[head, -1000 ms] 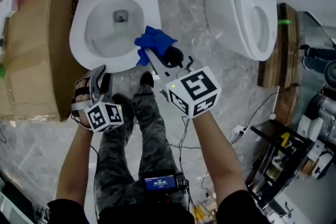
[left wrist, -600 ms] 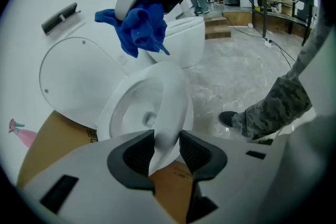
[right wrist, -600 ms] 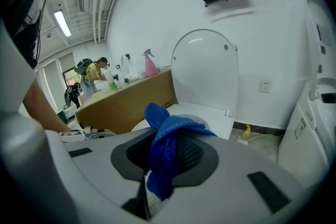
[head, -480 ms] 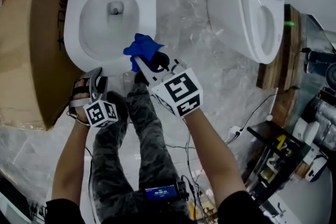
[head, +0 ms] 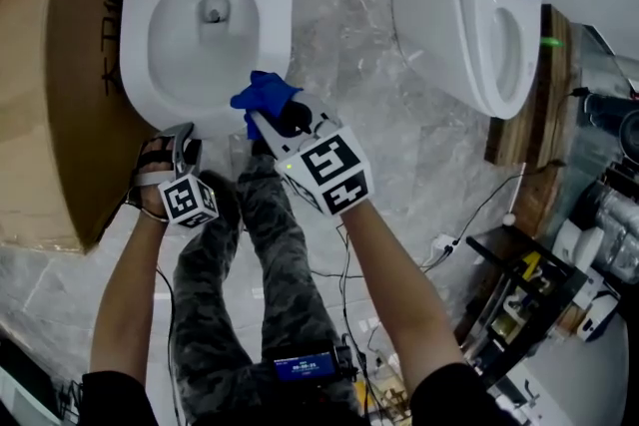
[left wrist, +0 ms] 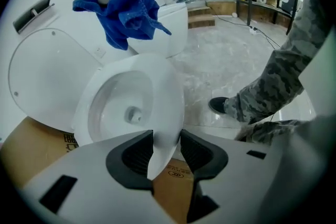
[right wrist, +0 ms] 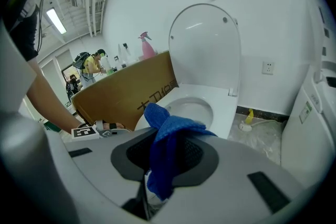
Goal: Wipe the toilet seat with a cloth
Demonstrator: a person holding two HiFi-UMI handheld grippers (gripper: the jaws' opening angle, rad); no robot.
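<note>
Two forearms reach out from the near edge toward the toilet, one gripper in each hand. The left arm runs up the left side. The left gripper (head: pixel 178 143) tips steeply down at the near left rim of the toilet seat (head: pixel 270 15), close to the cardboard box (head: pixel 50 95). The right arm crosses above my trouser legs (head: pixel 280 244). The right gripper (head: pixel 262 113) slants down more gently, with its marker cube nearest me and its tips pointing at the seat's near right edge.

Left gripper (left wrist: pixel 167 152): the jaws have just been opening and now stand wide apart. The dark pads grip nothing. In the left gripper view the front edge of the seat (left wrist: pixel 168 92) shows in the gap between them. I cannot tell whether either pad touches it.

Right gripper (right wrist: pixel 165 157): the jaws are closed on the cloth (right wrist: pixel 163 134). The blue fabric is pinched between the pads. One part bunches up past the tips and a tail hangs down on the near side.

From above, the cloth (head: pixel 262 95) sits right at the right gripper's tips, over the near right part of the seat rim. Contact with the seat is not clear from any view. In the left gripper view the cloth (left wrist: pixel 128 13) hangs above the bowl, well apart from the left jaws. The seat (right wrist: pixel 220 99) lies just beyond the cloth, with the lid raised behind it.
</note>
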